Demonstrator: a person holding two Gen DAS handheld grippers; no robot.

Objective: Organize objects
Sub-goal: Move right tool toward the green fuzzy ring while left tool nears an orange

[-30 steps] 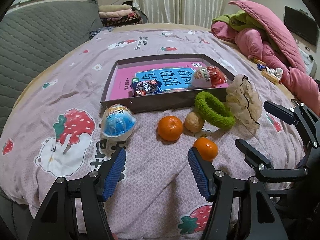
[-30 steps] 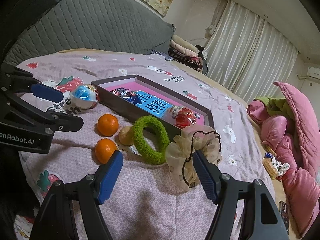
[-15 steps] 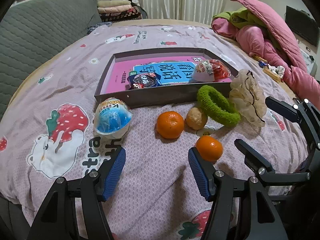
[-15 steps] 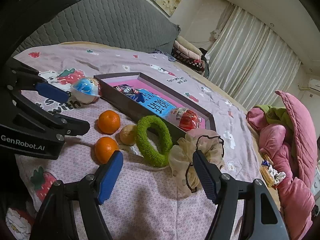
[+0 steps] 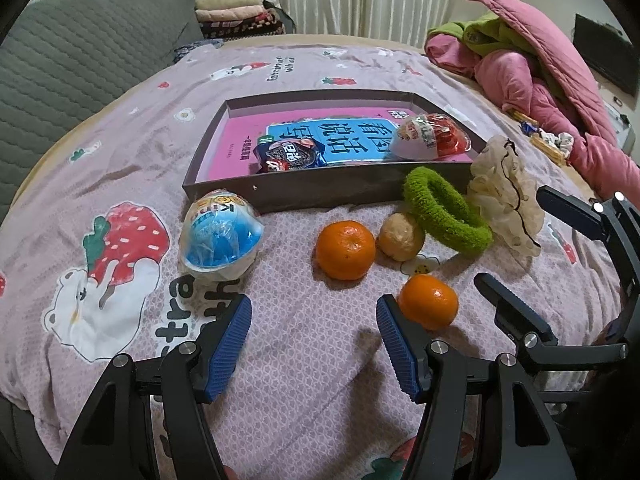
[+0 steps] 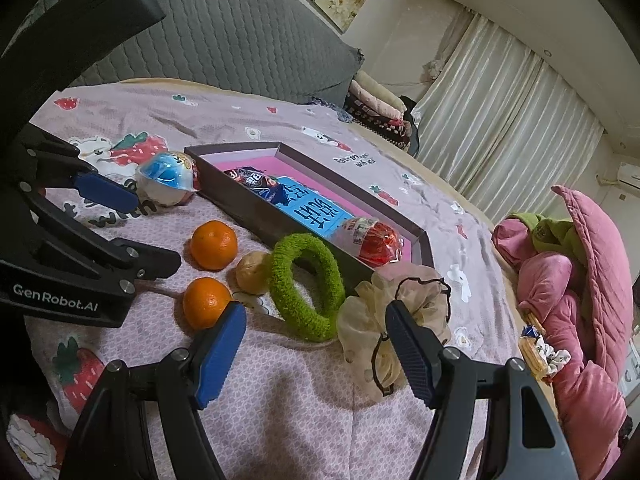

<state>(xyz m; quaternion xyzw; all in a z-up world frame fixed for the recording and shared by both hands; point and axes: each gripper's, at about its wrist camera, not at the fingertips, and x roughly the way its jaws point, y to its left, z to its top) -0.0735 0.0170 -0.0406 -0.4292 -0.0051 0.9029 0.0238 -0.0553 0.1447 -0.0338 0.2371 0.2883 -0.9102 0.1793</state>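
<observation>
3 items, a book (image 5: 348,136), a snack packet (image 5: 290,156) and a red egg (image 5: 430,140), lie in the box (image 5: 304,196), while 6 wait outside on the bed (image 5: 312,360); both the left gripper (image 5: 314,340) and right gripper (image 6: 316,344) hover empty, jaws apart.

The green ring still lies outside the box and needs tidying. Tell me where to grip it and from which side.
Grip the green fuzzy ring on its near, raised arc, one finger through the hole and one outside, coming from above with the right gripper, which is open and closest. The ring stands tilted, leaning against the box wall, so its far side is blocked, with the cream scrunchie crowding one flank and the walnut the other.
</observation>
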